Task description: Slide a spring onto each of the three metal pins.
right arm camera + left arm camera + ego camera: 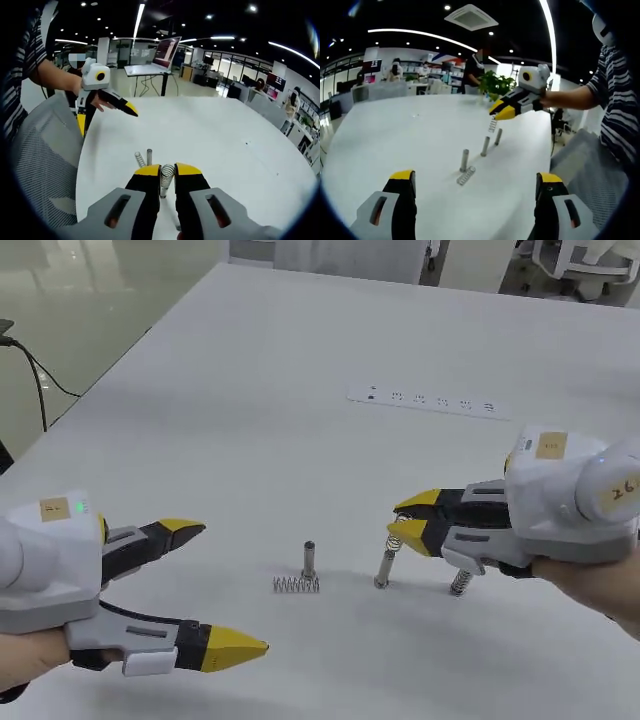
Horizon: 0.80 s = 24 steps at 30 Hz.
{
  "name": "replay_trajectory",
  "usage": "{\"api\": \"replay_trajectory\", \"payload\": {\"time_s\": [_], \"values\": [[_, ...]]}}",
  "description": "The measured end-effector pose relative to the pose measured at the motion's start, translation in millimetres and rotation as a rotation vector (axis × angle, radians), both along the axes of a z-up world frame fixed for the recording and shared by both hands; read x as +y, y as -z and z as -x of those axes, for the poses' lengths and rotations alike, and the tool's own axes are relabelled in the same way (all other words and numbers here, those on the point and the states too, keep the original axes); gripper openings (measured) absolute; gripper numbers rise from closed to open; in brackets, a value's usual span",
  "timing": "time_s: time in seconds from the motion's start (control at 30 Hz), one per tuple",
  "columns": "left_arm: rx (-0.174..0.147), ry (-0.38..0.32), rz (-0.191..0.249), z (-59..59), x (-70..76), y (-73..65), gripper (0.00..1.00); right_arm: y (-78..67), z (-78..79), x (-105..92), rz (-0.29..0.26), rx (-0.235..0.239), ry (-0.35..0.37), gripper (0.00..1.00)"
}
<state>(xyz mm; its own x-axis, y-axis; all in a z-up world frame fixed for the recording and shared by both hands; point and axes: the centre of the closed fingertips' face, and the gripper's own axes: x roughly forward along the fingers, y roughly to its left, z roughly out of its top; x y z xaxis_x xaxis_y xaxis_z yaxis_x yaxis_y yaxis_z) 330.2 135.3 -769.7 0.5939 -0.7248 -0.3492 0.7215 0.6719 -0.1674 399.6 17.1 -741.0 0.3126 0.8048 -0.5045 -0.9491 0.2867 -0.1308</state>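
Note:
Three short metal pins stand on the white table (250, 420): a bare left pin (308, 558), a middle pin (385, 568) and a right pin (460, 582) with coils around it. A loose spring (296, 585) lies at the left pin's foot. My right gripper (412, 521) is shut on a second spring (394, 542), held just above the middle pin's top. In the right gripper view that spring (167, 171) sits between the yellow fingertips (148, 171). My left gripper (213, 588) is open and holds nothing, a hand's width left of the pins; the lying spring (465, 176) is ahead of it.
A white power strip (430, 400) lies farther back on the table. An office chair (585, 265) stands beyond the far edge. The person's striped sleeve (615, 95) is at the right of the left gripper view. People stand far off in the room.

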Motion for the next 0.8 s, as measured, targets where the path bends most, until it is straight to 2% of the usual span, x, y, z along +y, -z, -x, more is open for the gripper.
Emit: {"api": "replay_trajectory", "payload": {"time_s": [0.4, 0.8], "values": [[0.003, -0.021, 0.005, -0.7, 4.2, 1.3, 0.97, 5.7, -1.3, 0.2, -0.018, 0.056, 0.03, 0.07], [0.002, -0.03, 0.002, 0.4, 8.3, -0.2, 0.97, 12.7, -4.1, 2.0, -0.001, 0.056, 0.026, 0.07]]}}
